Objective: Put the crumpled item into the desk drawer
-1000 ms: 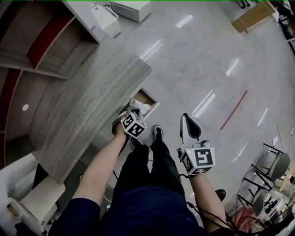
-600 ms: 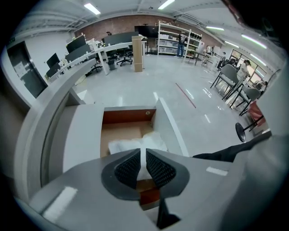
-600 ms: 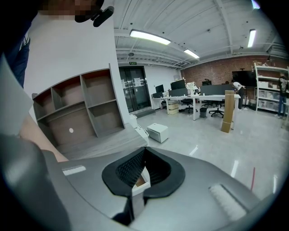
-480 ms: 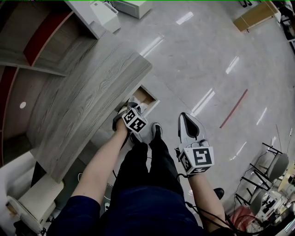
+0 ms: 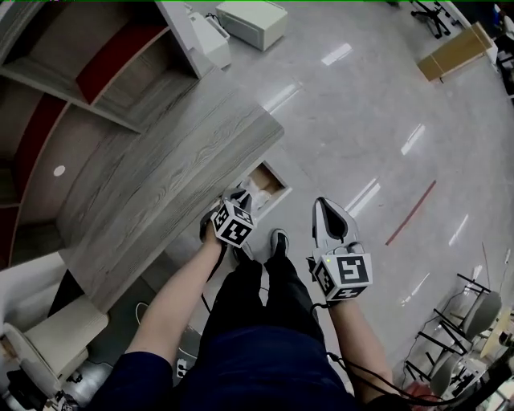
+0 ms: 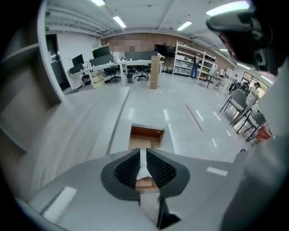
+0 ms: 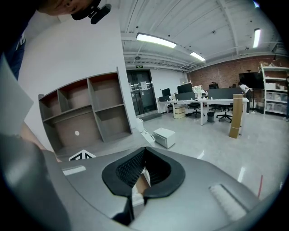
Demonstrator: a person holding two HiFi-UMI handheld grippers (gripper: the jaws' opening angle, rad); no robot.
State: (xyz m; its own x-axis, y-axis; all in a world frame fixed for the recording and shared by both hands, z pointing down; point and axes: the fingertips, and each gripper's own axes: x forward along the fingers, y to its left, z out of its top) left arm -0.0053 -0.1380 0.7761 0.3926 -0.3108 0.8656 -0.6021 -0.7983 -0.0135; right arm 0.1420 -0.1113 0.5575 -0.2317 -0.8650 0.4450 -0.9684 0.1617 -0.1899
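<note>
The desk drawer [image 5: 271, 177] [image 6: 146, 135] stands pulled out from the grey wood desk [image 5: 161, 193], its brown inside showing. My left gripper [image 5: 239, 197] [image 6: 143, 159] hangs over the drawer's near end. Its pads are only a thin slit apart, and the white crumpled item [image 6: 142, 168] [image 5: 256, 196] shows pinched between them. My right gripper [image 5: 325, 205] [image 7: 144, 153] is held to the right, over the floor beside the person's legs. Its jaws are shut and hold nothing.
A shelf unit with red back panels [image 5: 96, 72] rises behind the desk. On the floor are a white box [image 5: 250, 20] [image 7: 163, 136], a cardboard sheet [image 5: 458, 40] and a red line [image 5: 409, 213]. Chairs [image 5: 474, 297] stand at the right. The person's shoes [image 5: 278, 239] are just below the drawer.
The head view has tilted, so desk and shelves sit further right. My left gripper stays over the drawer with the white item at its tip. The right gripper has hardly moved.
</note>
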